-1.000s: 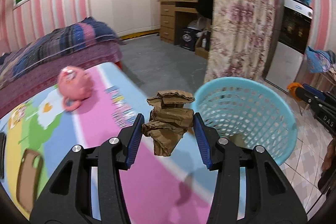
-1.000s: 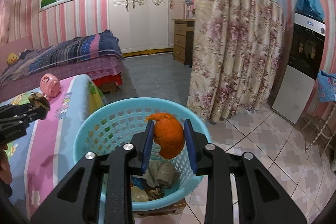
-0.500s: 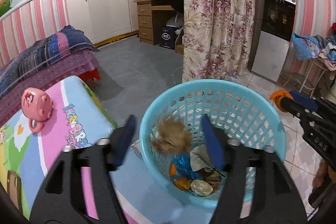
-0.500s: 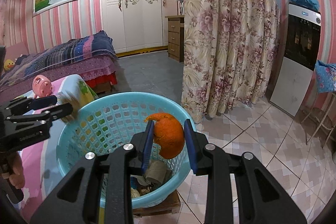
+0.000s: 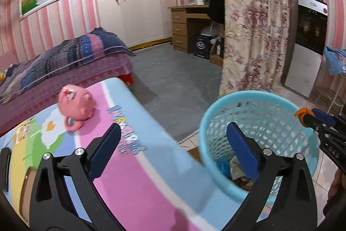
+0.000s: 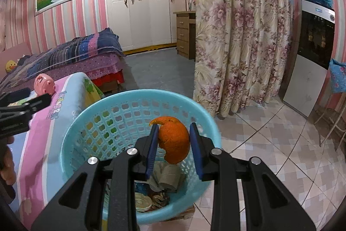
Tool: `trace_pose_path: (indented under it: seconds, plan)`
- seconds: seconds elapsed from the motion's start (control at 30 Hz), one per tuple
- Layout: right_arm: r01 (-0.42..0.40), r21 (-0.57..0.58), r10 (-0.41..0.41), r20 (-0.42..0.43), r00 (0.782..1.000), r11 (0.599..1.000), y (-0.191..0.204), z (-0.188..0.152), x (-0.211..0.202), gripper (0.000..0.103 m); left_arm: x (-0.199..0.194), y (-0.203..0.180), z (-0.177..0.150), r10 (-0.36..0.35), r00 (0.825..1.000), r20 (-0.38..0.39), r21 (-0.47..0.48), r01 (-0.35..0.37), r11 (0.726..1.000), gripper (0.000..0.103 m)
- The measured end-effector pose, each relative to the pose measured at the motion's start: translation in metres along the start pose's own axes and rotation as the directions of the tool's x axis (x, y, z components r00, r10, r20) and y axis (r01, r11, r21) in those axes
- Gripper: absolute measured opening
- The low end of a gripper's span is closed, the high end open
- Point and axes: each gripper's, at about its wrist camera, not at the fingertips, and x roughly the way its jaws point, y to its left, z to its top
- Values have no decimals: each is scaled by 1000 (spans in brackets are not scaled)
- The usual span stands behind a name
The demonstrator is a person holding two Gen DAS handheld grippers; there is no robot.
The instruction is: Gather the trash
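My right gripper (image 6: 174, 127) is shut on a piece of orange peel (image 6: 175, 142) and hangs over the light blue plastic basket (image 6: 86, 114). Inside the basket lie crumpled brown paper (image 6: 166, 174) and other scraps. My left gripper (image 5: 173, 129) hovers over the table's right edge, beside the basket (image 5: 216, 105); its jaws are opening wide with nothing between them. In the left wrist view the right gripper (image 5: 320, 120) comes in from the right with the orange peel (image 5: 302, 112) at its tip. The left gripper (image 6: 32, 105) shows at the left of the right wrist view.
The table (image 5: 129, 176) has a colourful cartoon cloth and carries a pink piggy bank (image 5: 76, 102). A flowered curtain (image 6: 237, 47) hangs behind the basket, a bed (image 5: 64, 62) stands at the back left, and a tiled floor (image 6: 270, 133) lies to the right.
The left gripper opened and the crumpled brown paper fell into the basket. It then swung left, back over the table edge. The right gripper sank slightly toward the basket, still gripping the peel.
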Motion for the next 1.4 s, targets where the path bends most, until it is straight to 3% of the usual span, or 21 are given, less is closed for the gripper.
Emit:
trace_pose_path:
  seconds: [0.17,0.23,0.27,0.3,0.43,0.57,0.8,1.13,1.4]
  plan:
    - [7,-12,-7,-23,1000,1000,16,4,16,32,-16,25,-6,24,1000,0,-43,-24,999,97]
    - [2,-14,-2,-40,999,1000,20,6,21,46,-26,35,-7,32,999,3,-58,-31,998,97]
    - [4,-14,-5,-43,999,1000,23,7,22,62,-33,43,-8,32,999,6,-71,-32,997,97]
    - [-3,-16,2,-42,999,1000,27,7,22,70,-37,46,-8,32,999,8,-78,-32,996,97]
    - [5,-44,-7,-46,999,999,39,6,16,78,-65,73,-11,67,998,17,-118,-64,991,97]
    - [-3,-50,3,-10,1000,999,53,11,-6,95,-97,100,-14,96,995,29,-162,-90,983,98]
    - [-85,-92,93,88,992,992,99,21,-80,98,-170,149,-36,197,978,69,-233,-176,956,98]
    - [-242,-113,254,101,962,964,167,7,-151,98,-254,185,-93,354,934,47,-252,-332,909,98]
    - [-283,-167,299,76,951,944,227,-31,-190,98,-288,194,-132,379,925,18,-276,-360,891,98]
